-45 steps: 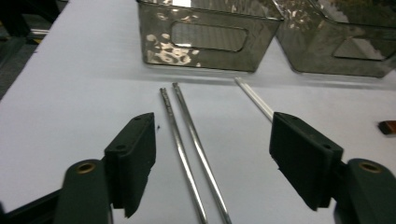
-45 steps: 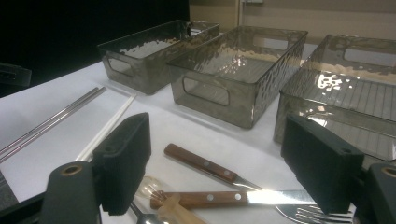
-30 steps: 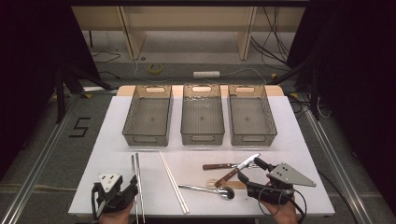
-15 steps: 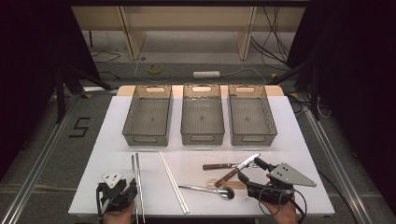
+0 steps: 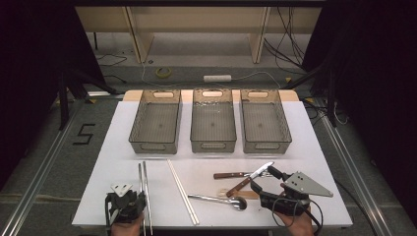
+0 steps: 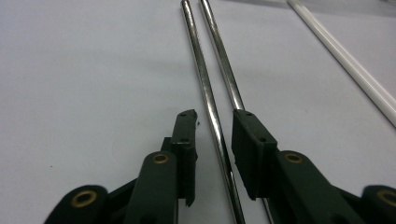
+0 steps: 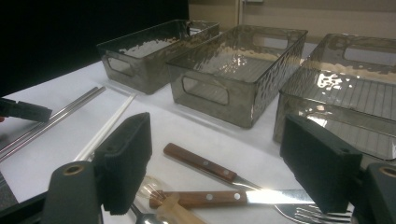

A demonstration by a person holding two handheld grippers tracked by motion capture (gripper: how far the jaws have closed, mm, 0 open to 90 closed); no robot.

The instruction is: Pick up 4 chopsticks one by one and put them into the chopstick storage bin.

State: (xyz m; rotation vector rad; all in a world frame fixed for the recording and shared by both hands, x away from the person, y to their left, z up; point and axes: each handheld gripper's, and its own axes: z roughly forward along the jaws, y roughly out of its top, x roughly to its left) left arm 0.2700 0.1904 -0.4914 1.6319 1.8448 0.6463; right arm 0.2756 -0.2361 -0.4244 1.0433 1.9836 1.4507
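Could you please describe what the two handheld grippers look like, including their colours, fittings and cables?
Both are black. The left gripper carries a small grey three-cornered plate on top, the right gripper a larger one with small dark holes, and a black cable loops from its body. In the gripper views, each has two blocky black jaws with flat pads, fixed by small screws and hinged on arms with brass-coloured rivets. No sleeves are visible.

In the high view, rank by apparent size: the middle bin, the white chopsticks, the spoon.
1. middle bin, plainly largest.
2. white chopsticks, long but thin.
3. spoon, shortest.
The bin lies farther from the camera yet looks biggest.
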